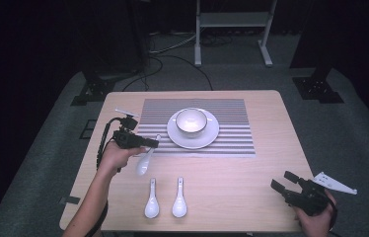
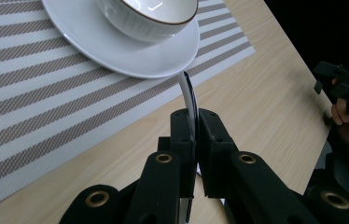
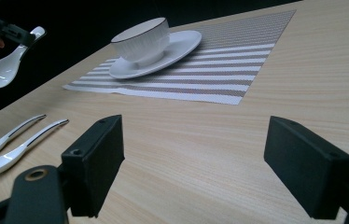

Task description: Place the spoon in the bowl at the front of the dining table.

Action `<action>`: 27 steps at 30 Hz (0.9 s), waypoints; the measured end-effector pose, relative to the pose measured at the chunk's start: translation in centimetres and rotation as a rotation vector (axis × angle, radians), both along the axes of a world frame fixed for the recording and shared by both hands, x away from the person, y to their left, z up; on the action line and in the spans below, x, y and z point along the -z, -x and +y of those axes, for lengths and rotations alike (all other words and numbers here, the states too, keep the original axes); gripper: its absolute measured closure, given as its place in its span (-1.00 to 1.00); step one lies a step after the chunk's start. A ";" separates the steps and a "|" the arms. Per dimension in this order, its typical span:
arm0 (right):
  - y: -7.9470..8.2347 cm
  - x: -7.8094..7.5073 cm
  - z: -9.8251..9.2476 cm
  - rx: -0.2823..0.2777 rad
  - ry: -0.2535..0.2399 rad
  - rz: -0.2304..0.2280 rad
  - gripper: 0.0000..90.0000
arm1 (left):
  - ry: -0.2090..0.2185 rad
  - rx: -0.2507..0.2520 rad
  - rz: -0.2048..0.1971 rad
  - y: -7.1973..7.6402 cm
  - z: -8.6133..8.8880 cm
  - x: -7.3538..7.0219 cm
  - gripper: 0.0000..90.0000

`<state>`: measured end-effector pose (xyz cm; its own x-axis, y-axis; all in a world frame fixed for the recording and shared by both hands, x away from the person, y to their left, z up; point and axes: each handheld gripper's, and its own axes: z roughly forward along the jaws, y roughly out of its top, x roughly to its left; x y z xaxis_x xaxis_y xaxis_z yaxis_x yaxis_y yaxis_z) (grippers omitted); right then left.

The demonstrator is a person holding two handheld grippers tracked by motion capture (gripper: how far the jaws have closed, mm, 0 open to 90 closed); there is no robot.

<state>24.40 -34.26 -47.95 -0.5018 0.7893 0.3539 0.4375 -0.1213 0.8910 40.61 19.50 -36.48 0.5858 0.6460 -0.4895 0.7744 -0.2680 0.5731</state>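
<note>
Beside the plate [image 1: 193,136], left tool [image 1: 149,143] clamped on raised spoon [image 1: 144,162], right tool [image 1: 282,184] gaping.

High view above table [image 1: 271,163] looking down, gripper views low and close, sharing bowl [image 1: 191,121]

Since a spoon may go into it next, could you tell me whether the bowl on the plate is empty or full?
Empty: the bowl stands upright on the white plate, and the high view shows its bare white inside.

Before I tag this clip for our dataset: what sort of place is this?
Probably a lab or studio recording rig, not a dining room: a table set with a striped placemat, dark curtains around, and cables across grey carpet.
</note>
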 end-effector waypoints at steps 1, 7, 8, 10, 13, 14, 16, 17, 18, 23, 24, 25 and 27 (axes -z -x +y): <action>0.0 0.0 0.0 -0.001 -0.001 0.000 -0.58 | 0.000 0.001 0.000 -0.2 -0.2 -0.1 0.89; 0.0 0.0 0.0 -0.001 -0.001 -0.001 -0.58 | -0.002 0.017 0.000 -1.2 -1.5 -0.5 0.90; 0.0 0.1 0.0 -0.001 -0.001 -0.001 -0.58 | -0.003 0.018 0.001 -1.4 -1.7 -0.6 0.89; 0.0 0.1 -0.1 0.000 -0.002 0.002 -0.58 | -0.003 0.017 0.000 -1.7 -1.9 -0.7 0.90; 0.0 0.1 -0.1 0.000 -0.002 0.002 -0.58 | -0.002 0.016 0.004 -2.2 -2.1 -0.9 0.89; 0.0 0.1 -0.1 0.000 -0.001 0.002 -0.58 | 0.003 0.011 0.005 -2.5 -2.1 -1.1 0.89; 0.0 0.1 0.0 -0.001 -0.002 0.003 -0.58 | 0.003 0.012 0.004 -2.8 -2.2 -1.2 0.90; -0.1 0.1 0.0 -0.002 -0.001 0.003 -0.58 | 0.004 0.010 0.006 -3.0 -2.3 -1.3 0.90; -0.1 0.1 0.0 -0.002 -0.001 0.003 -0.58 | 0.004 0.006 0.008 -3.2 -2.4 -1.3 0.90; -0.1 0.1 0.0 -0.004 -0.001 0.004 -0.58 | 0.002 0.004 0.010 -4.2 -2.9 -1.7 0.89; -0.1 0.2 0.0 -0.004 -0.002 0.005 -0.58 | 0.001 0.003 0.013 -4.5 -3.1 -1.7 0.89; -0.1 0.2 0.0 -0.004 -0.001 0.005 -0.58 | 0.001 0.006 0.012 -4.6 -3.1 -1.7 0.90; -0.1 0.2 -0.1 -0.004 0.000 0.005 -0.58 | -0.002 0.008 0.014 -5.1 -3.4 -1.8 0.90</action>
<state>24.55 -34.32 -48.14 -0.5029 0.7872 0.3568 0.4428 -0.1199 0.8886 45.68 16.09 -34.64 0.5836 0.6426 -0.4965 0.7805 -0.2752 0.5613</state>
